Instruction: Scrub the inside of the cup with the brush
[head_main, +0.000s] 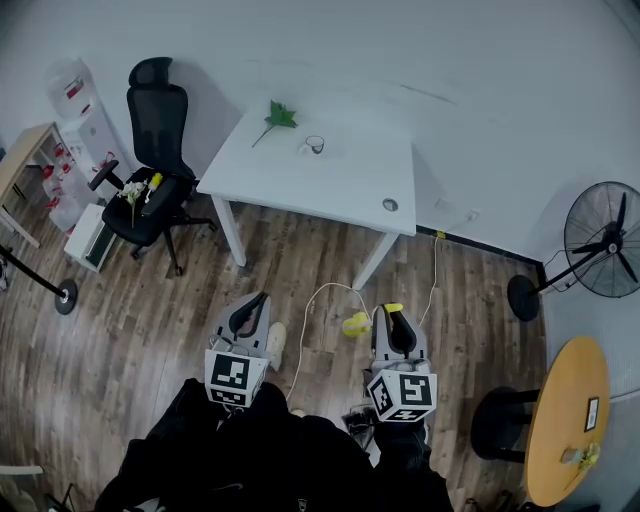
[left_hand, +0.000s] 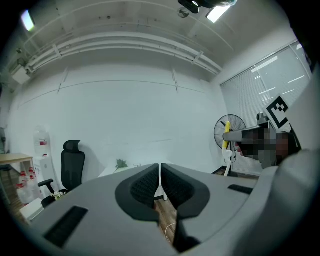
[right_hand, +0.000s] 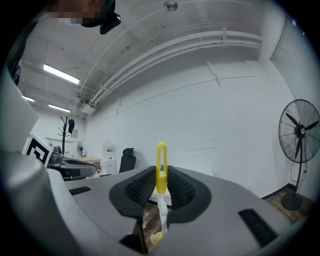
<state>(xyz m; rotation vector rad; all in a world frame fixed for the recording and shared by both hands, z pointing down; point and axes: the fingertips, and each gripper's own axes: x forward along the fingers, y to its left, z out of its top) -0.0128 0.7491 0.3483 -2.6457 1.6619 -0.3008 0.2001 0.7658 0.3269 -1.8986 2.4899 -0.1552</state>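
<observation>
We hold the brush well back from the cup.
Our right gripper (right_hand: 161, 186) clamps the yellow-handled brush (right_hand: 161, 162) between its jaws, with the handle's loop rising past the pads. Our left gripper (left_hand: 160, 175) has its jaws pressed together with nothing between them. The cup (head_main: 315, 145) stands on the white table (head_main: 300, 188) ahead, near a green leaf sprig (head_main: 279, 116) and well apart from both grippers.
</observation>
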